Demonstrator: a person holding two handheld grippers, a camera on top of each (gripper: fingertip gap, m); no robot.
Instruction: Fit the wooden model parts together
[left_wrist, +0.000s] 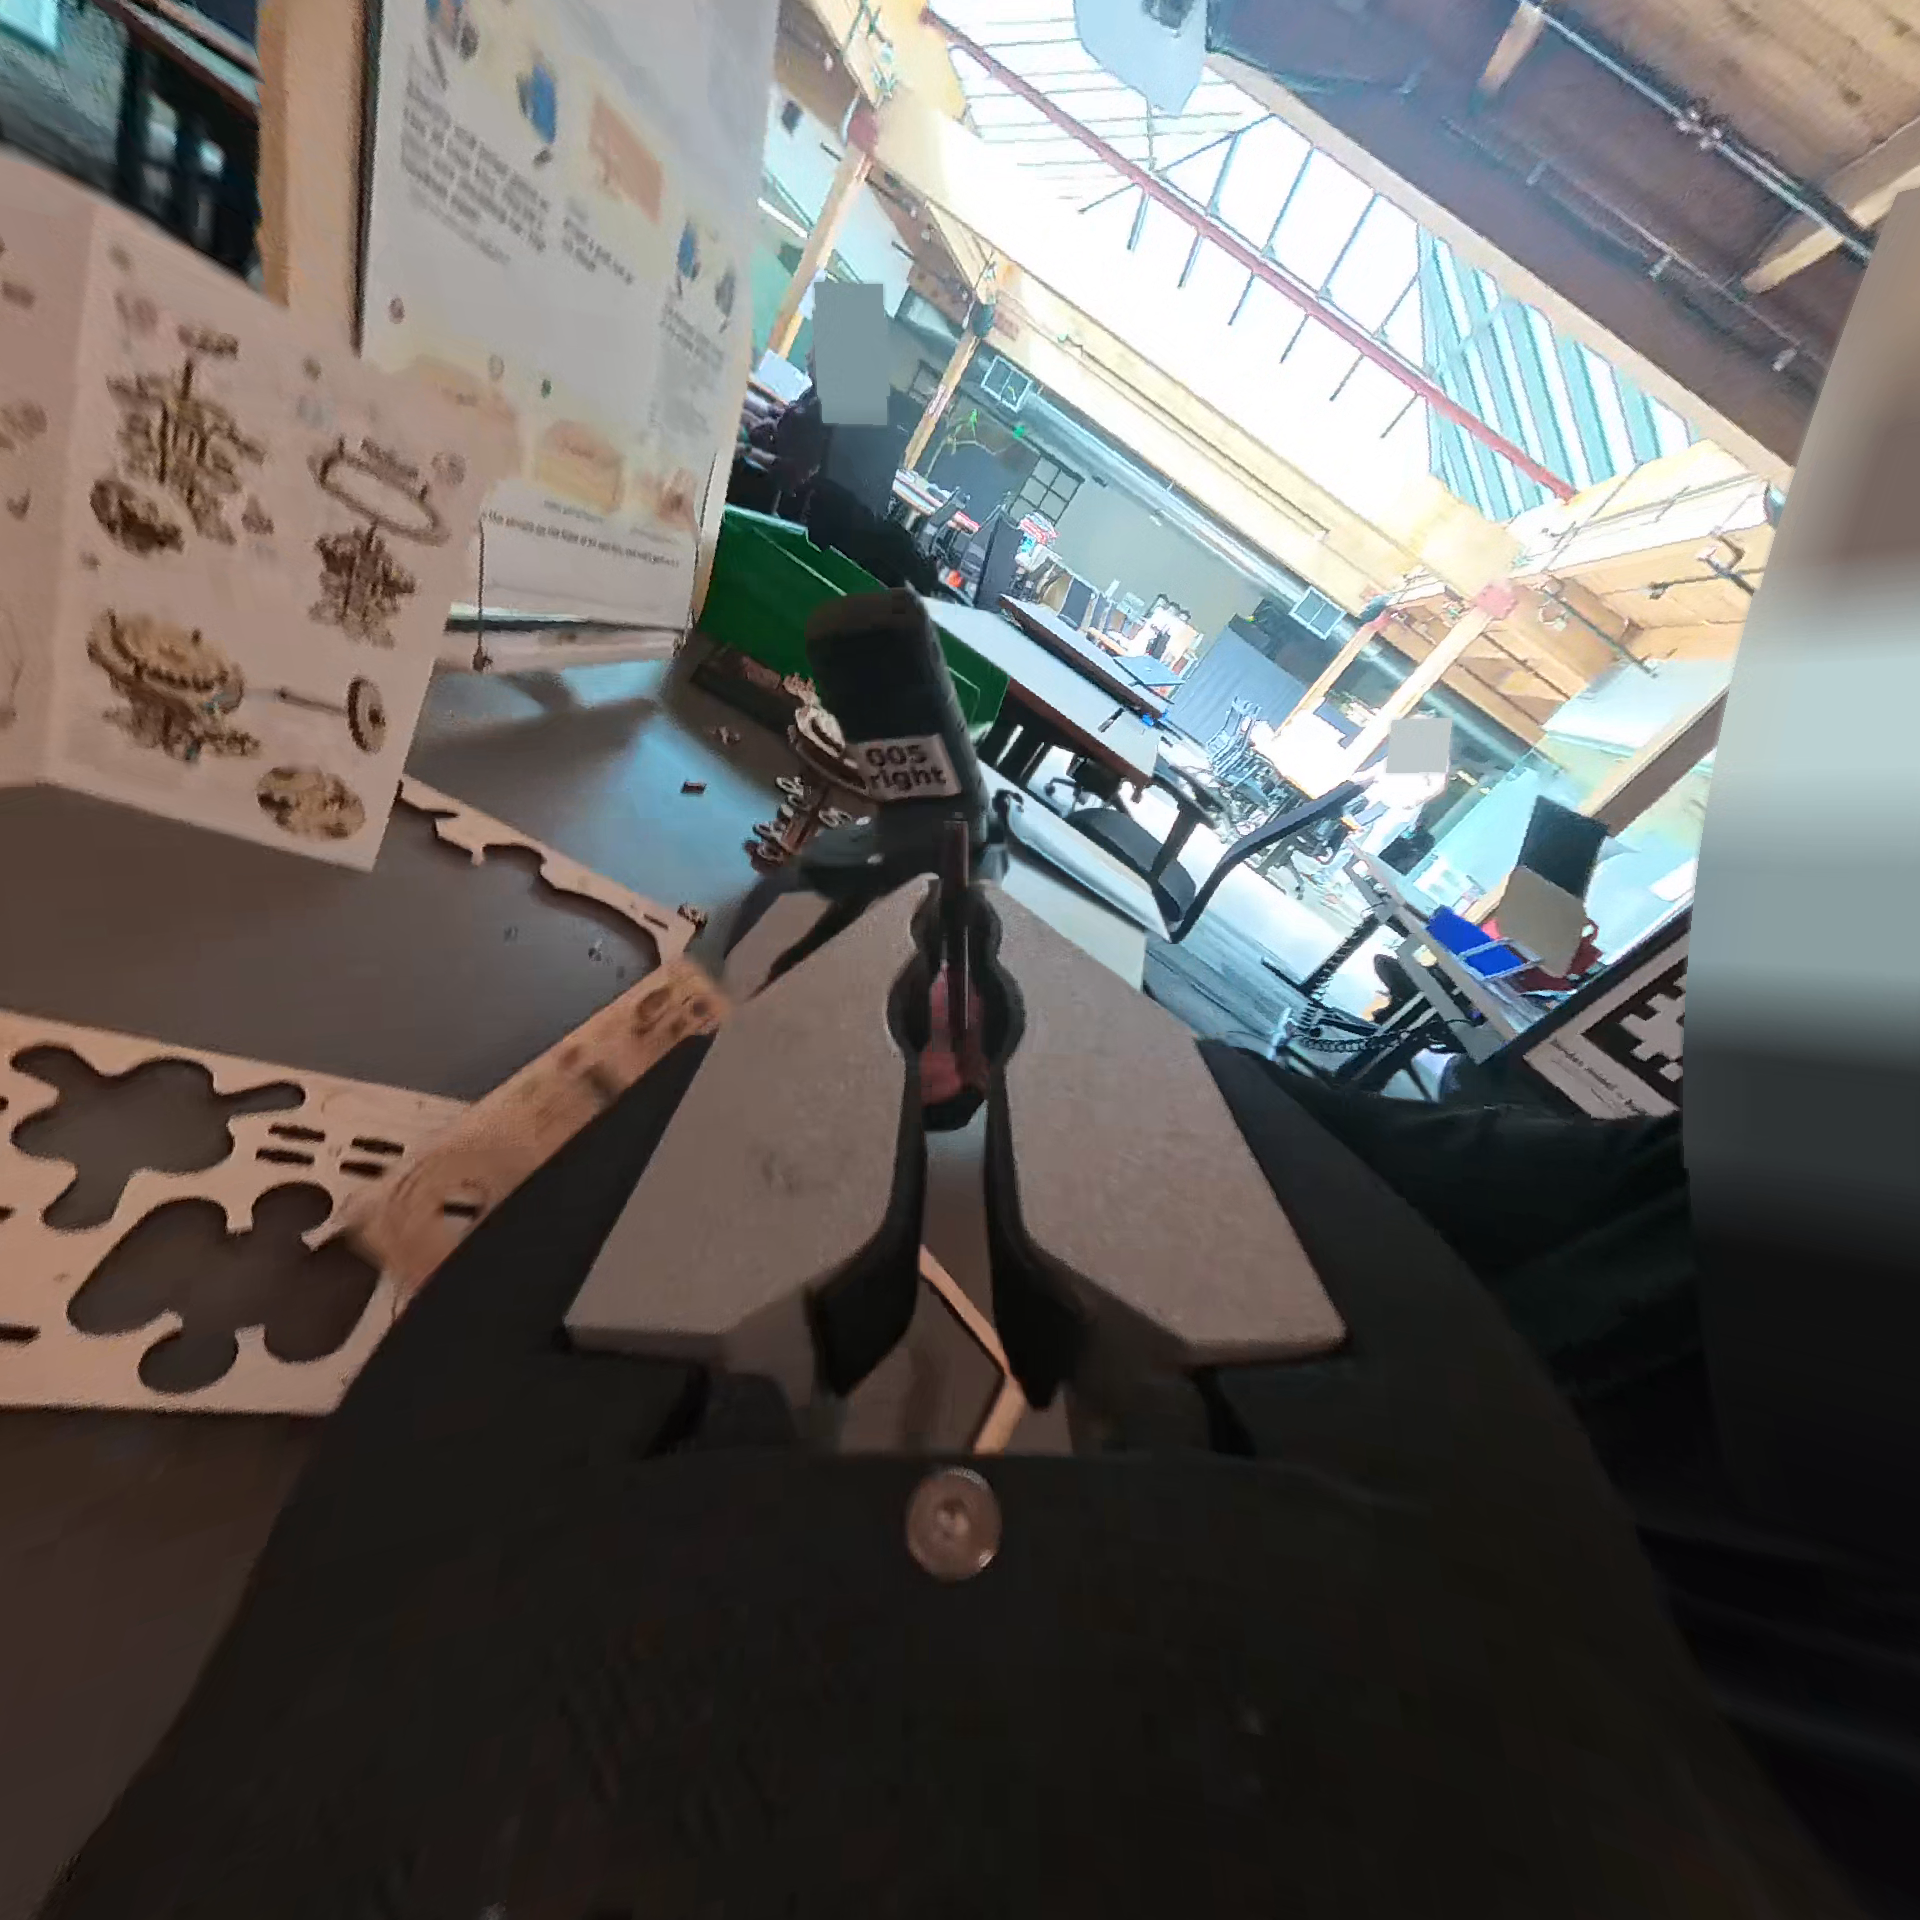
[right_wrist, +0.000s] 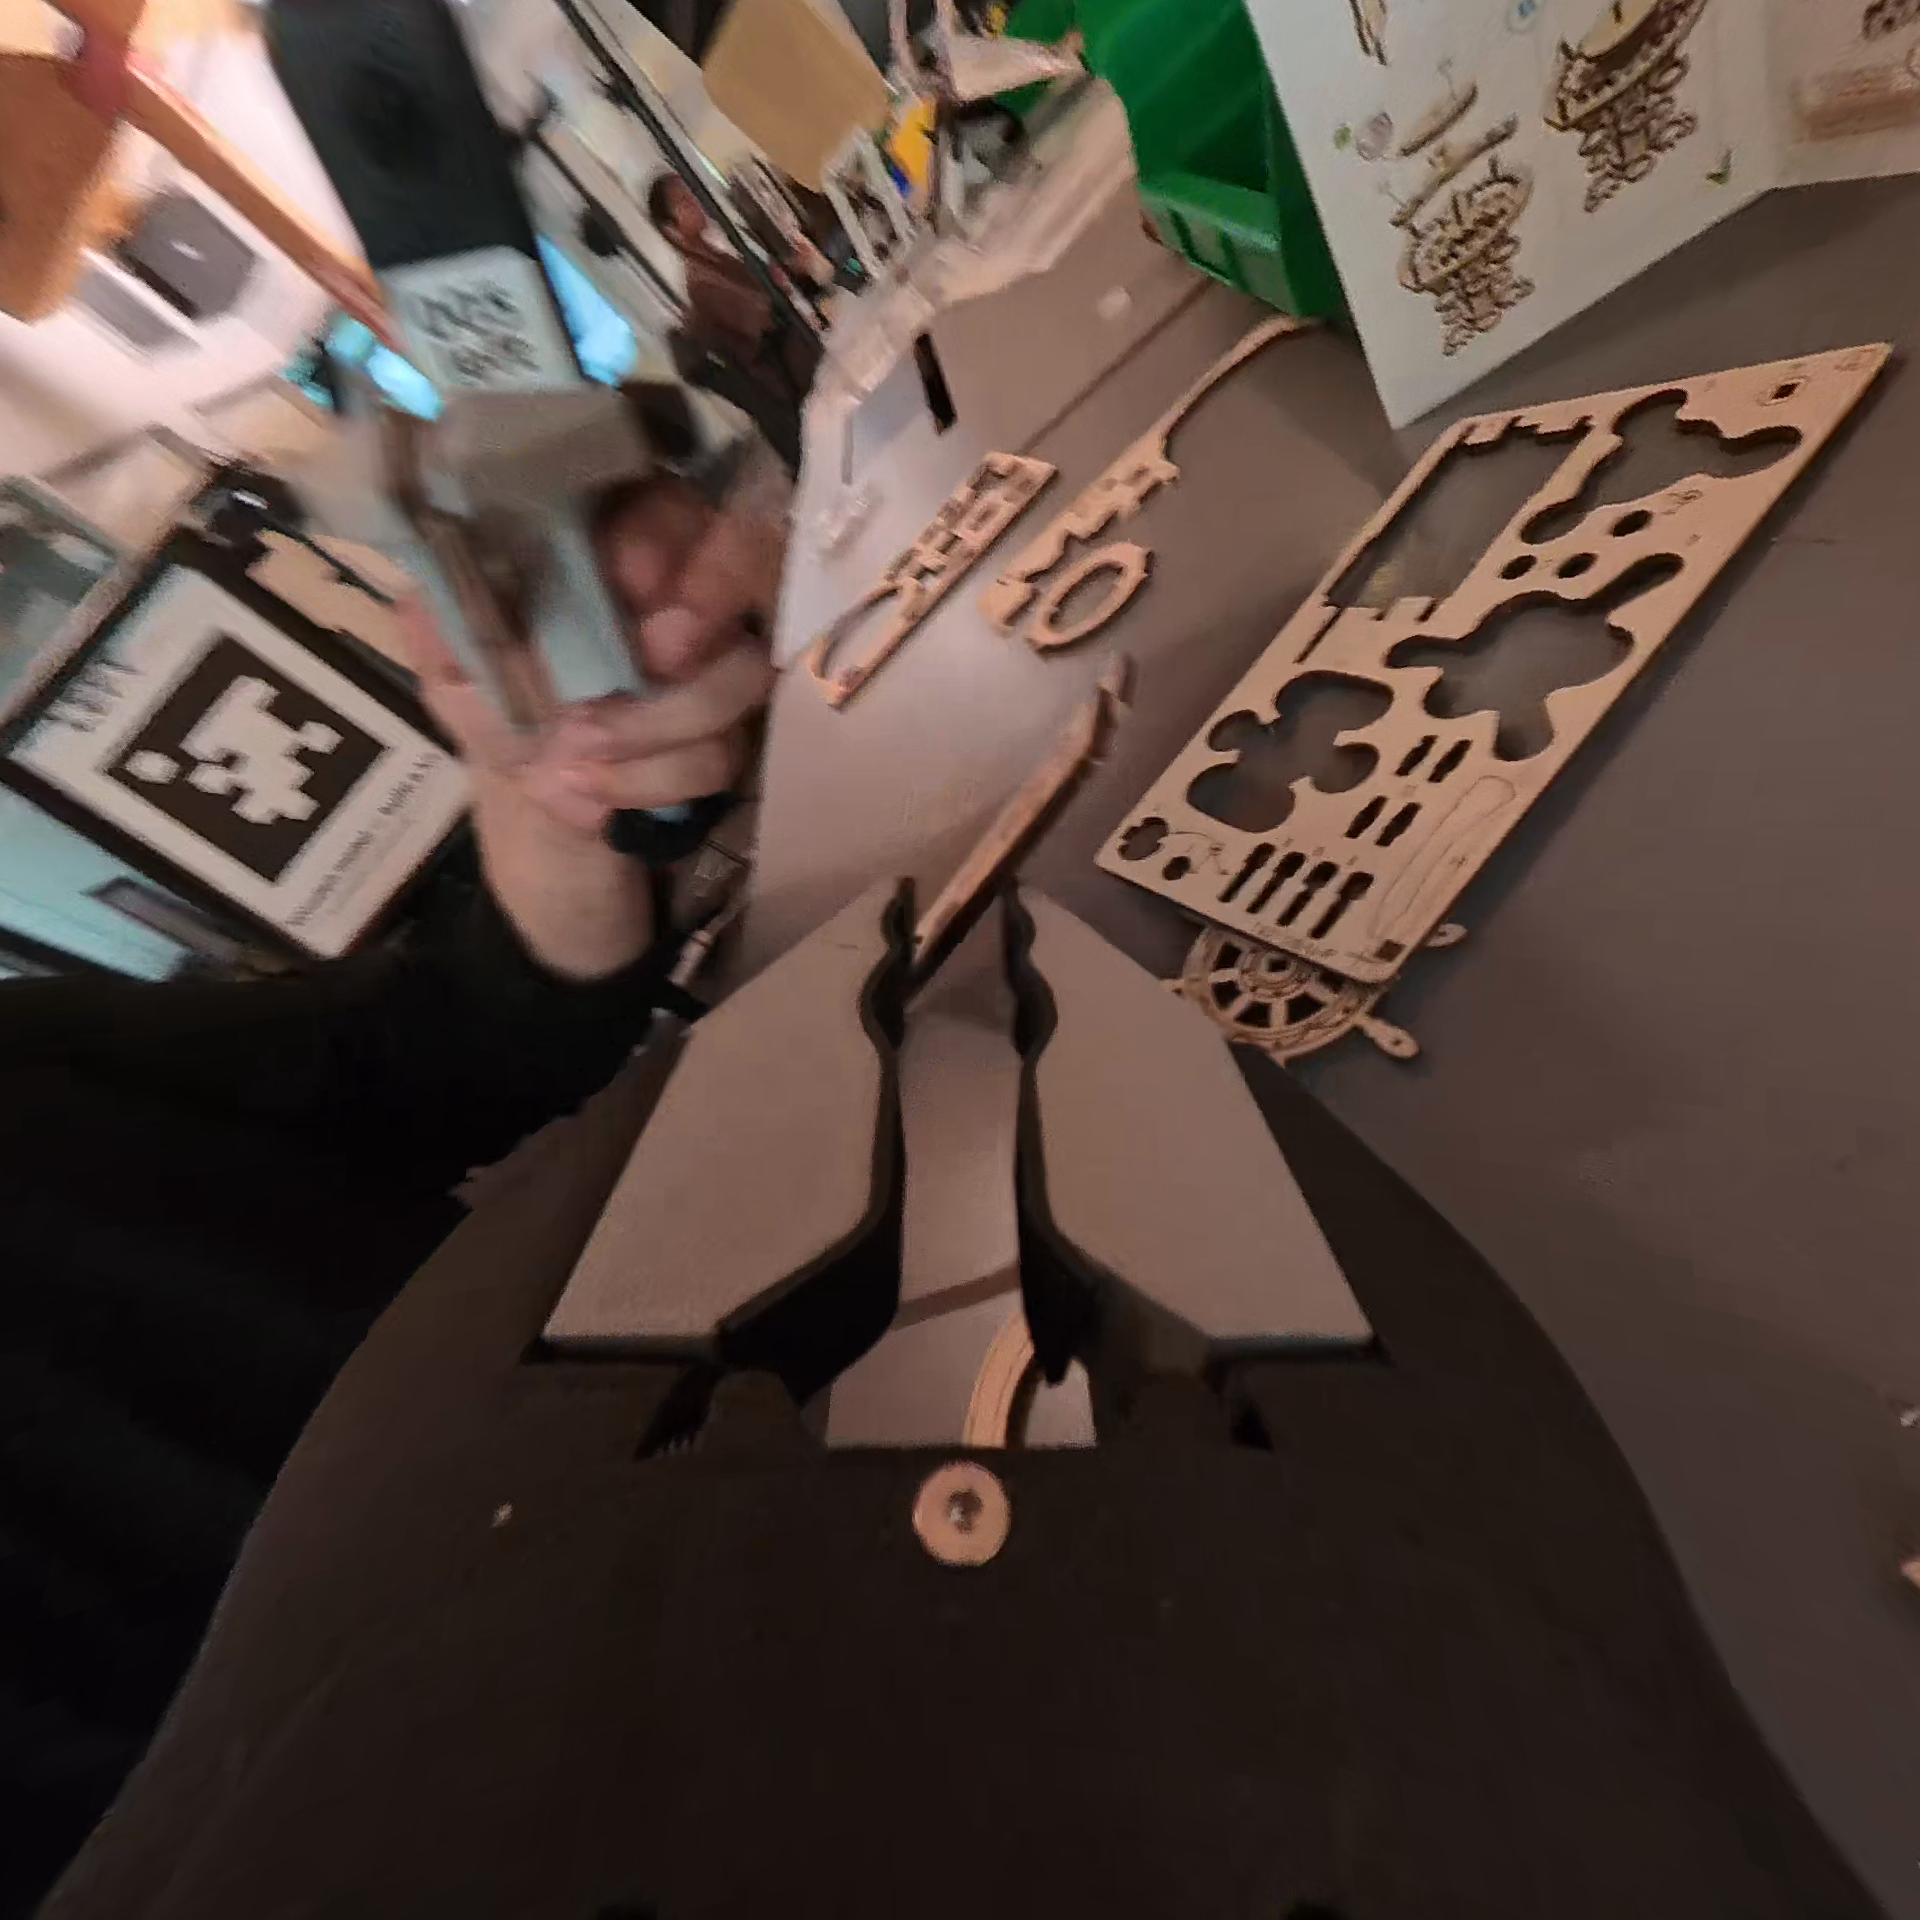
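Wooden strip (right_wrist: 1013, 805) pinched edge-on at right tool (right_wrist: 958, 914) tips; left tool (left_wrist: 956, 940) clamps thin dark part (left_wrist: 957, 914).

Punched wooden sheet (left_wrist: 187, 1216) cut off at left edge, far left tongs (right_wrist: 499, 582) motion-blurred, instruction sheet (left_wrist: 208, 540) smeared

Punched wooden sheet (right_wrist: 1496, 665) (flat) and instruction leaflet (right_wrist: 1579, 187) crowd table (right_wrist: 1714, 1143).

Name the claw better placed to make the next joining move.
Probably right: the right claw grips a wooden strip that projects well past its tips; the left claw barely shows its thin part.
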